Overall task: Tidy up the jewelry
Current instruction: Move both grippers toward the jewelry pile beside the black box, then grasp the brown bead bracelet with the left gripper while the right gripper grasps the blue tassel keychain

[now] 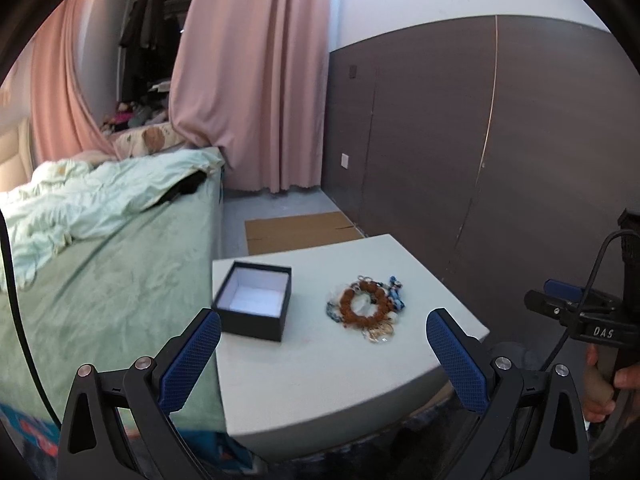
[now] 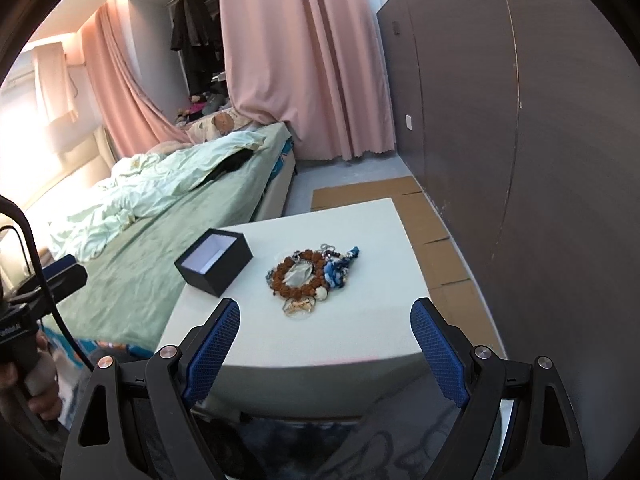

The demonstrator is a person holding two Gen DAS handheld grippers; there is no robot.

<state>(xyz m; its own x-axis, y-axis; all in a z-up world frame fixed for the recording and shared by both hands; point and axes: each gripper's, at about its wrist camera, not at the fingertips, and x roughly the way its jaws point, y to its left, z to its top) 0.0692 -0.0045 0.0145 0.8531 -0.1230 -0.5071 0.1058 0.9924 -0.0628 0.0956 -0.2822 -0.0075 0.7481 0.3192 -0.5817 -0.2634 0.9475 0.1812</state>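
Note:
A pile of jewelry [image 1: 366,308] [image 2: 310,276] lies on a small white table [image 1: 320,360] [image 2: 340,332]: a brown bead bracelet [image 1: 348,304] [image 2: 316,258] on top, blue-and-white pieces [image 1: 396,294] [image 2: 340,268] at its right, pale pieces at its near side. Left of the pile stands an open black box [image 1: 254,306] [image 2: 214,262] with a white, empty inside. My left gripper [image 1: 322,334] is open, above the table's near part, short of the box and pile. My right gripper [image 2: 324,322] is open too, just short of the pile.
A bed with a green cover [image 1: 100,264] [image 2: 160,216] runs along the table's left side. A dark panelled wall [image 1: 480,140] [image 2: 520,140] stands at the right, flat cardboard [image 1: 300,230] [image 2: 432,240] on the floor behind. Pink curtains [image 1: 256,80] hang at the back. A hand [image 1: 600,380] holds the other gripper.

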